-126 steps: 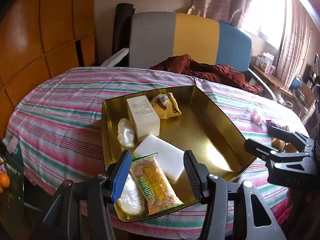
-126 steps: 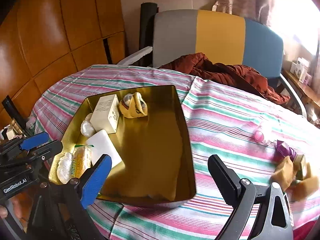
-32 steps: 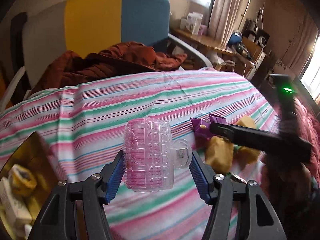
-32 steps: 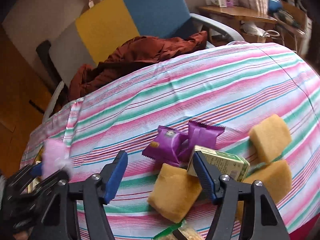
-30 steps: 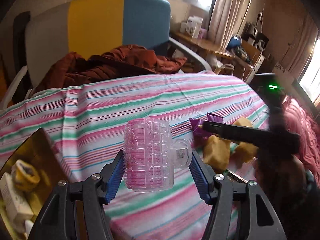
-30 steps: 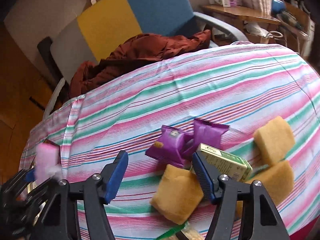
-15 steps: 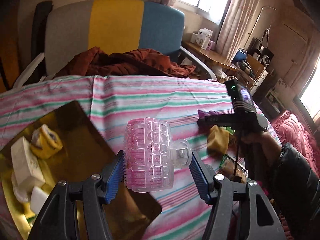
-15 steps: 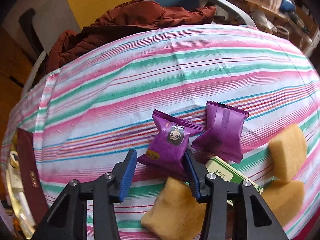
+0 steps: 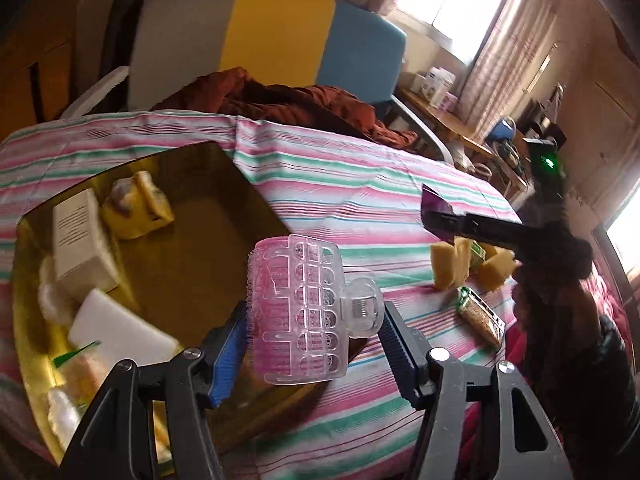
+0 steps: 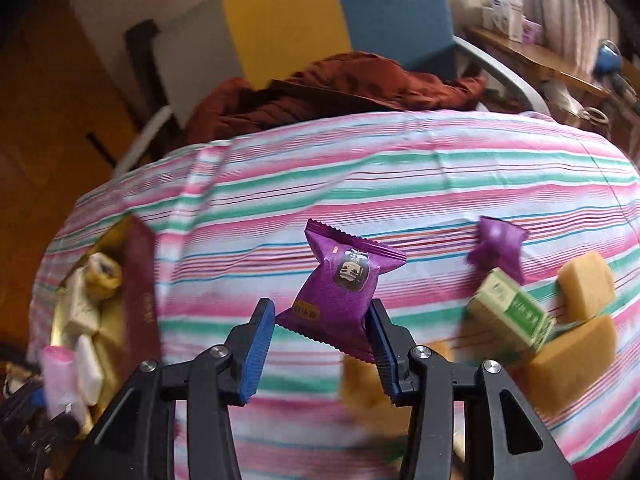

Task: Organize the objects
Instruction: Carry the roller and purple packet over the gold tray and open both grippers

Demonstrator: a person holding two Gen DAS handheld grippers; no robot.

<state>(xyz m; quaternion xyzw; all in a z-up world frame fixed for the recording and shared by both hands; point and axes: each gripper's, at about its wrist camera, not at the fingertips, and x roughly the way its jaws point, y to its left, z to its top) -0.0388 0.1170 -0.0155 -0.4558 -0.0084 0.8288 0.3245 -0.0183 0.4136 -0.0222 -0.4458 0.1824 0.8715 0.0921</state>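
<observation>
Writing on purple snack packet point(image 10: 340, 292) stays unreadable.

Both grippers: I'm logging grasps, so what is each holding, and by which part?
Left gripper: pink hair roller with clear clip, by its sides. Right gripper: purple snack packet, by its lower side edges.

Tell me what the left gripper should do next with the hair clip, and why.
Probably lower and release: the left gripper holds the hair clip over the gold tray, where other things already lie.
</observation>
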